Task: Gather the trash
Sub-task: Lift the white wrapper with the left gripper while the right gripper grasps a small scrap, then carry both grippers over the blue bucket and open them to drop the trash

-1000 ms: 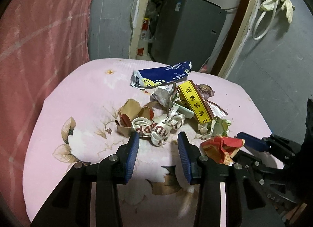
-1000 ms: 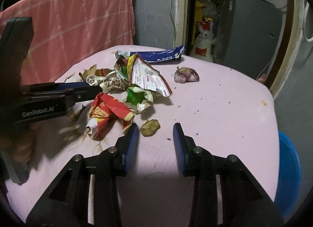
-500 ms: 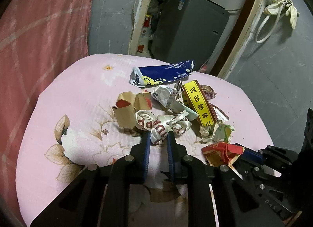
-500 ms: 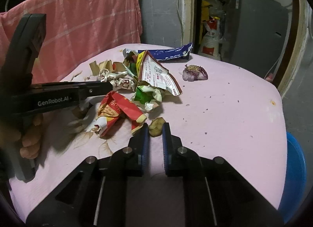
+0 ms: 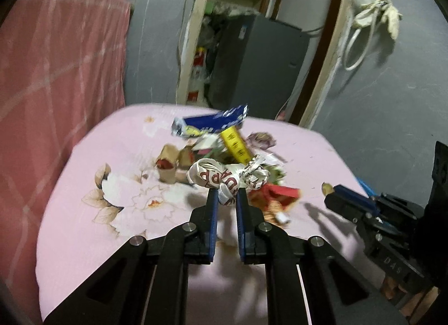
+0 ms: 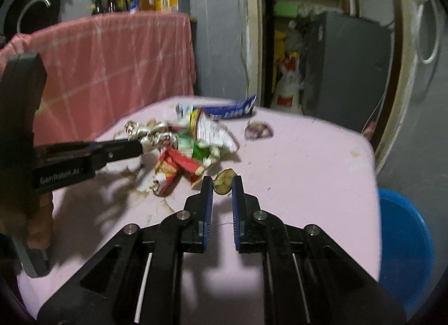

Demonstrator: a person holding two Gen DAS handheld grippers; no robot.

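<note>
My left gripper (image 5: 226, 199) is shut on a crumpled white wrapper with red letters (image 5: 224, 178) and holds it lifted above the pink table (image 5: 98, 227); it also shows in the right wrist view (image 6: 156, 137). My right gripper (image 6: 222, 185) is shut on a small yellowish-brown scrap (image 6: 223, 181), raised off the table. A trash pile lies beyond: a red wrapper (image 6: 173, 168), a green and white wrapper (image 6: 200, 150), a blue packet (image 5: 212, 123), a yellow-striped packet (image 5: 236, 147), a purple scrap (image 6: 259, 130).
A blue bin (image 6: 403, 243) stands on the floor right of the table. A pink cloth (image 5: 50, 72) hangs at the left. A grey appliance (image 5: 257, 64) stands behind the table. Torn brown paper (image 5: 169, 161) lies left of the pile.
Both grippers closed on their pieces, the left on the lettered wrapper, the right on the scrap. Both have since lifted them off the table.
</note>
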